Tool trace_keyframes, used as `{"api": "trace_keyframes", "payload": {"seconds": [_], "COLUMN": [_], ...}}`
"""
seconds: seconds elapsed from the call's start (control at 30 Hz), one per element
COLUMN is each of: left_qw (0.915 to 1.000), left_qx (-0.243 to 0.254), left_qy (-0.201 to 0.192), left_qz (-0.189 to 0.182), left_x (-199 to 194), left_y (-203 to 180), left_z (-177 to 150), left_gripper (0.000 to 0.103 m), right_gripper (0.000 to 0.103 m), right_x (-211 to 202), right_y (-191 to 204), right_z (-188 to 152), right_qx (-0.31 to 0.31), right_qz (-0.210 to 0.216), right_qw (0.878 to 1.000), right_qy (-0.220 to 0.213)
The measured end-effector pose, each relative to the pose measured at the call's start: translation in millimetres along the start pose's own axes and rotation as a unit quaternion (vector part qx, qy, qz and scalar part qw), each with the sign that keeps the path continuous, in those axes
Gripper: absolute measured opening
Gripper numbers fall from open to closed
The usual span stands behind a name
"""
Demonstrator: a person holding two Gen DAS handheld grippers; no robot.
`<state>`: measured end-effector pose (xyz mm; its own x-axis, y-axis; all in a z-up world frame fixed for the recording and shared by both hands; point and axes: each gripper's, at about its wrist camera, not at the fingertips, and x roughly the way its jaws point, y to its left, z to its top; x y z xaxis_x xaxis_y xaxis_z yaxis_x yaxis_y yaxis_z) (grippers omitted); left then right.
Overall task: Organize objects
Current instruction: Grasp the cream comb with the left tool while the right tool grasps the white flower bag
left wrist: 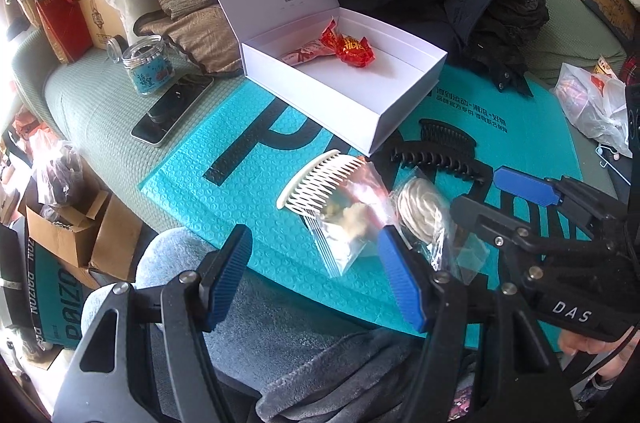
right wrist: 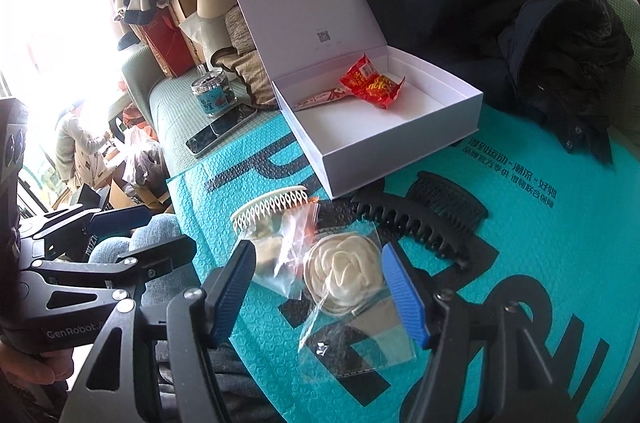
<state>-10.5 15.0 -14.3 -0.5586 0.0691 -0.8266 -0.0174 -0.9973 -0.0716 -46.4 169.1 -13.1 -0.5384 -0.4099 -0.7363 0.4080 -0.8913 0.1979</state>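
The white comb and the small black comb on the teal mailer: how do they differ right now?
Colour: the white comb is cream-white, the small black comb is black. Cover: clear plastic bags overlap the white comb's lower teeth; the black comb lies uncovered. Place: the white comb lies off the open white box's front corner, nearer the left tool; the black comb lies on the other side of that corner, beyond the black claw clip. Both are curved, fine-toothed side combs lying flat.
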Motion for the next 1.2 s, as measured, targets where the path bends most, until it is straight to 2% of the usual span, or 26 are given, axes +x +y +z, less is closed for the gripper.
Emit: {"api": "trace_keyframes", "payload": {"seconds": [0.4,0.63,0.77,0.97,1.1,1.2], "left_qw": [0.999,0.9976,0.9971,0.9916,0.9912,0.991], "left_qx": [-0.008,0.011,0.031,0.022,0.026,0.039], "left_qy": [0.036,0.044,0.048,0.085,0.097,0.092], "left_qz": [-0.027,-0.052,-0.05,-0.095,-0.086,-0.09], "left_x": [42,68,82,110,129,136], "left_y": [7,11,12,22,24,25], "left_z": [5,14,22,36,41,46], "left_gripper": [0.064,0.064,0.064,0.064,0.064,0.064], "right_gripper": [0.071,0.085,0.085,0.085,0.085,0.085], "right_x": [36,56,70,81,84,87], "right_y": [-14,-21,-22,-27,-30,-29], "right_z": [-13,-15,-16,-14,-13,-12], "right_qx": [-0.004,-0.012,-0.023,-0.016,-0.02,-0.028], "right_qz": [-0.007,-0.004,-0.009,0.003,0.008,0.007], "right_qw": [0.999,0.997,0.996,0.994,0.994,0.994], "right_qy": [0.046,0.073,0.087,0.104,0.107,0.108]}}
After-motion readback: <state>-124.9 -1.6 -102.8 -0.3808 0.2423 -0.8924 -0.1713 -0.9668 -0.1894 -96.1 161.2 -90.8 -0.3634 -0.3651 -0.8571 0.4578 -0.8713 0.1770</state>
